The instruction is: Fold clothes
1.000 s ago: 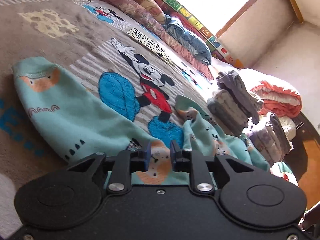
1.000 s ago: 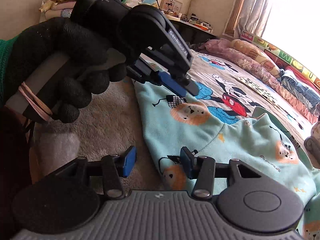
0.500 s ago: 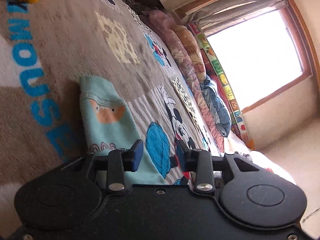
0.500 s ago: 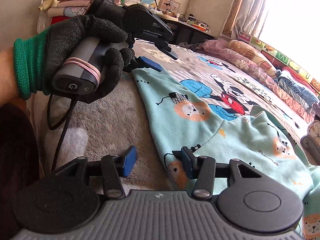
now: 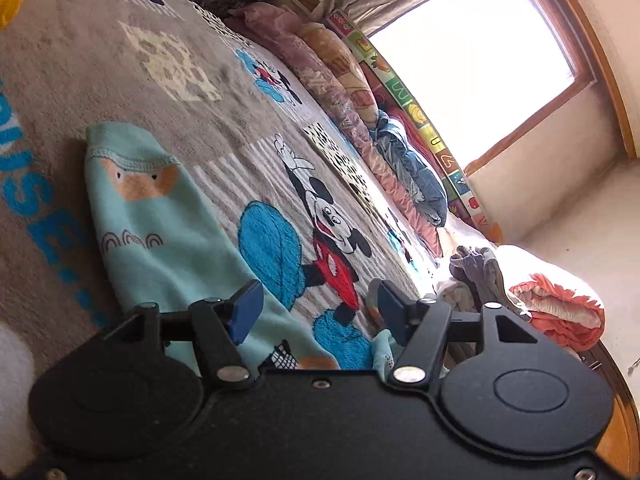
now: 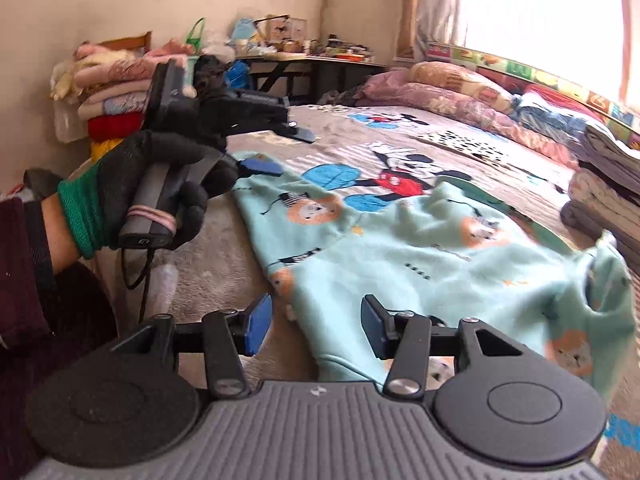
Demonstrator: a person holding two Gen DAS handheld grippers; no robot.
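Garment first, left wrist view: teal printed kids' top (image 5: 160,240) lies on the bed blanket (image 5: 120,92), one sleeve stretched toward the blanket's far edge, cuff flat. Left claw (image 5: 316,312) hangs just above the sleeve's near part, blue pads spread wide, nothing between them, so released.

Right wrist view: same top (image 6: 400,248) sprawls w/ body rumpled, hem nearest the camera, a raised fold at the side toward the stack of folded clothes (image 6: 608,184). Right claw (image 6: 316,328) sits at the hem, jaws apart, fabric under it but not pinched, also released. Gloved hand (image 6: 152,184) holds the left claw over the sleeve.

Risks, as I judge: fleece looks thick and loose, so a pinch may catch one layer only and drag the top askew; grabbing blanket pile w/ the cloth would lift both; the rumpled far side could fold in crooked if not flattened.
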